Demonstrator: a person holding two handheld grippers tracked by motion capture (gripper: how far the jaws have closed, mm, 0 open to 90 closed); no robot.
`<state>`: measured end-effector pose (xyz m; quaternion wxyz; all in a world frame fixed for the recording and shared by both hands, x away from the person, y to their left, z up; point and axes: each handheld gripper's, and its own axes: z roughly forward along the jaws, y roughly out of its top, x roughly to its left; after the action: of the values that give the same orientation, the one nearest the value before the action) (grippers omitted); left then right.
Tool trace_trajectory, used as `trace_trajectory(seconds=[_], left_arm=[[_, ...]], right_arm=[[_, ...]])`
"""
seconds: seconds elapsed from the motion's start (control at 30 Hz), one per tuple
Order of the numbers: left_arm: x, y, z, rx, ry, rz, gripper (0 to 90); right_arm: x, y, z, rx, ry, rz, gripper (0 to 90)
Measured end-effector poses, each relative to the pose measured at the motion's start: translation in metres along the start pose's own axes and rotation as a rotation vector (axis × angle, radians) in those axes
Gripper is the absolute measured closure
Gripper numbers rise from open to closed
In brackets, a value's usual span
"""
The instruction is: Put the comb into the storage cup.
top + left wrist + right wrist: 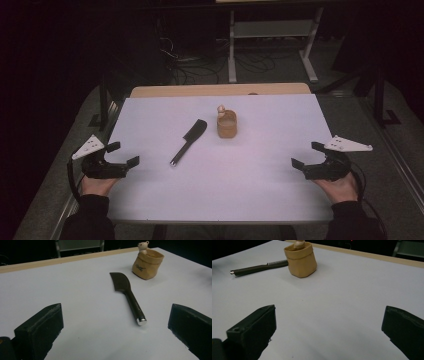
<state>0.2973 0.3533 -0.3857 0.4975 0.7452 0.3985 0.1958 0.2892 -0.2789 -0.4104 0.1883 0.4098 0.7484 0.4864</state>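
A black comb [188,141] lies flat on the white table [250,190], just left of a tan pouch [226,124] with a small bear figure [143,246]; the pouch's print is unreadable. Left gripper [122,154] and right gripper [305,155], well apart from the pouch, gape empty

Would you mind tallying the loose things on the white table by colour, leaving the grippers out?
Black: 1, the comb, lying flat.
Tan: 1, the small pouch, upright, with a little bear figure at its rim.
Total: 2 things, set apart from each other on the table.
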Motion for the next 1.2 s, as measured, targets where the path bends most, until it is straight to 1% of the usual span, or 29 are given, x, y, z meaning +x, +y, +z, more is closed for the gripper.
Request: trace_trajectory(seconds=[0.03, 0.17, 0.23, 0.27, 0.33, 0.5, 0.53, 0.67, 0.97, 1.1, 1.2], left_arm=[[0.000, 0.000, 0.000, 0.000, 0.000, 0.000, 0.0], [-0.003, 0.009, 0.003, 0.023, -0.003, 0.029, 0.0], [-0.004, 0.014, 0.004, 0.030, 0.007, 0.046, 0.0], [-0.004, 0.017, 0.006, 0.036, 0.004, 0.052, 0.0], [-0.004, 0.018, 0.006, 0.038, 0.003, 0.054, 0.0], [-0.004, 0.027, 0.010, 0.044, -0.012, 0.056, 0.0], [-0.004, 0.029, 0.010, 0.051, -0.014, 0.065, 0.0], [-0.005, 0.038, 0.013, 0.059, -0.027, 0.077, 0.0], [-0.005, 0.049, 0.019, 0.074, -0.047, 0.092, 0.0], [-0.007, 0.056, 0.023, 0.086, -0.057, 0.107, 0.0], [-0.007, 0.058, 0.025, 0.091, -0.058, 0.109, 0.0]], right_arm=[[0.000, 0.000, 0.000, 0.000, 0.000, 0.000, 0.0], [0.000, 0.000, 0.000, 0.002, 0.002, -0.004, 0.0], [0.000, 0.000, 0.000, -0.001, 0.001, -0.001, 0.0], [0.000, 0.000, -0.001, -0.003, 0.002, 0.000, 0.0], [0.000, 0.000, -0.001, -0.004, 0.002, -0.001, 0.0], [-0.001, 0.000, -0.002, -0.008, 0.001, 0.003, 0.0], [-0.001, 0.000, -0.003, -0.008, 0.002, 0.004, 0.0], [0.000, -0.001, -0.002, -0.006, 0.001, 0.003, 0.0], [-0.001, -0.001, -0.002, -0.003, 0.004, 0.004, 0.0], [0.000, -0.001, -0.002, -0.003, 0.005, 0.003, 0.0], [0.000, -0.001, -0.002, -0.003, 0.005, 0.003, 0.0]])
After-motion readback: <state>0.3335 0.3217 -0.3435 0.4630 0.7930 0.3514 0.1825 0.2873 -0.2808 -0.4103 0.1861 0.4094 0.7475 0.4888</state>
